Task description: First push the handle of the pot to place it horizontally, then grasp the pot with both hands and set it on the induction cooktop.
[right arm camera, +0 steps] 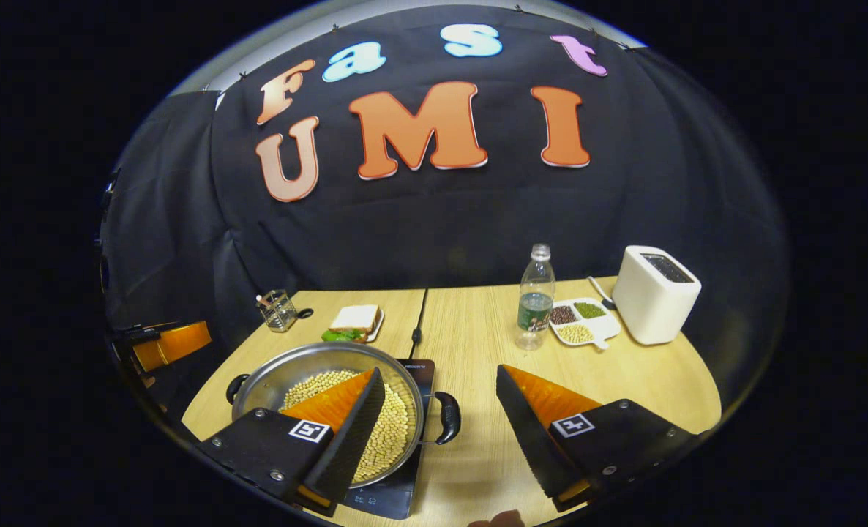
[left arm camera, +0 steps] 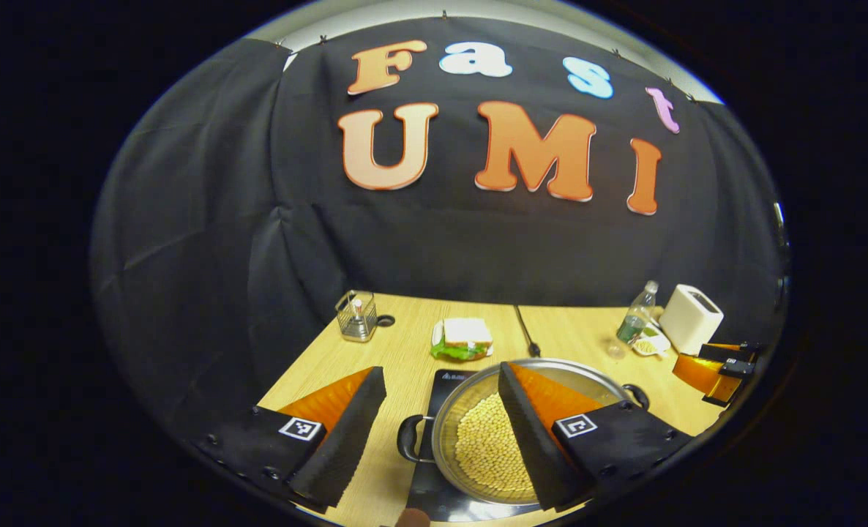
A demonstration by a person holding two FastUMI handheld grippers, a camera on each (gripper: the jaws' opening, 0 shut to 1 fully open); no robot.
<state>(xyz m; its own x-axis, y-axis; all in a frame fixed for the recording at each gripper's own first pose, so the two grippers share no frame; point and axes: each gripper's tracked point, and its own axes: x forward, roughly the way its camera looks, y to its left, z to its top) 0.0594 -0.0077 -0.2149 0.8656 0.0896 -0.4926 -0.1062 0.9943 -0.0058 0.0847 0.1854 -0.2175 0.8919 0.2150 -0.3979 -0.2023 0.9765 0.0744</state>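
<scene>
The round steel pot (right arm camera: 328,399), w/ 2 black loop handles and a layer of pale beans, sits on the flat black cooktop (right arm camera: 394,490) on a light wood-grain table (right arm camera: 478,329). Both the left gripper (left arm camera: 441,388) and right gripper (right arm camera: 441,388) have wedge fingers spread wide, holding nothing, one straddling each handle. Behind: 1 clear bottle (right arm camera: 535,296), 1 white toaster (right arm camera: 655,293), 1 sandwich (right arm camera: 353,320), 1 wire holder (right arm camera: 278,309), black cloth wall.
</scene>
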